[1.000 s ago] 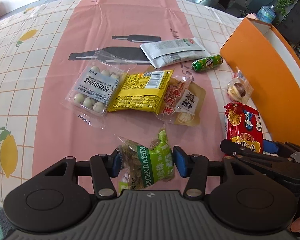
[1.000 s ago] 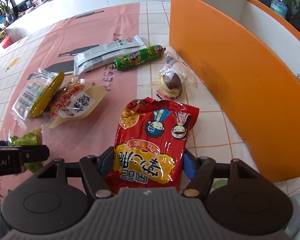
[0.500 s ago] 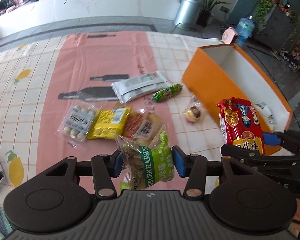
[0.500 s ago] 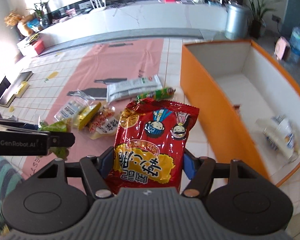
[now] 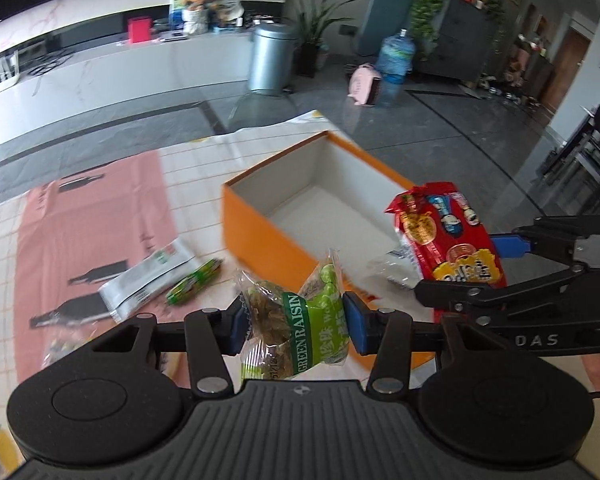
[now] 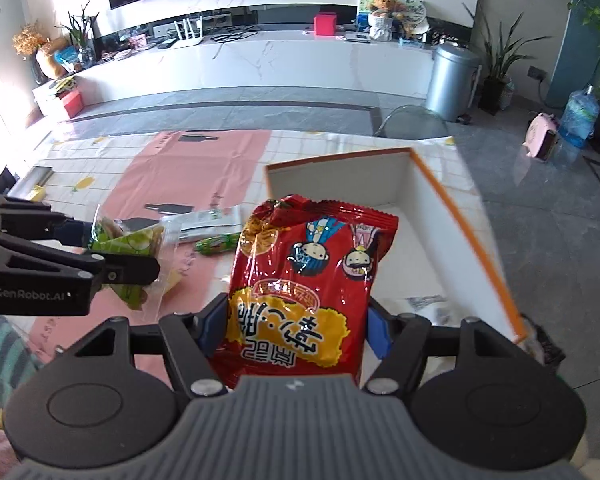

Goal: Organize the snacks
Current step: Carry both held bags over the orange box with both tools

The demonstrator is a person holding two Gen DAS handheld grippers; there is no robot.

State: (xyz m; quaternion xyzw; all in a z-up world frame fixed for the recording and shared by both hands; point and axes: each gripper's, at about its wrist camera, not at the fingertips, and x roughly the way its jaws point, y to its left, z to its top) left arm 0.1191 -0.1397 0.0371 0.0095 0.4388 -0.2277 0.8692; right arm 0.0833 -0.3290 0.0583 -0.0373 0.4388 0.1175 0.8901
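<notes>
You've got both tongs loaded right now. The left tongs (image 5: 294,326) are pinching the green raisin bag (image 5: 300,328) by its middle, held up in the air short of the orange box (image 5: 268,236), which sits at about 1 o'clock from it. The right tongs (image 6: 296,330) are clamped on the red snack bag (image 6: 304,288), hanging over the near end of the box with the open white interior at 12 to 2 o'clock.

What I'd watch for:
- The red bag is tall and floppy and you only have the bottom of it. Let go too early and I reckon it catches the rim and tips out onto the desk (image 6: 188,172).
- Both tongs are close together. If you swing the raisin bag in at the same time, the tools could knock each other.
- The raisin bag's wrapper is slick and crinkly, so the grip might slip if you shake it.

Count, as far as I can see: one box, with one clear-wrapped snack (image 6: 424,304) already inside. Two bags in the air. Still on the desk, one white packet (image 5: 148,276) and one green sausage stick (image 5: 194,282); there's more at 9 o'clock but it's hidden behind the tool.
</notes>
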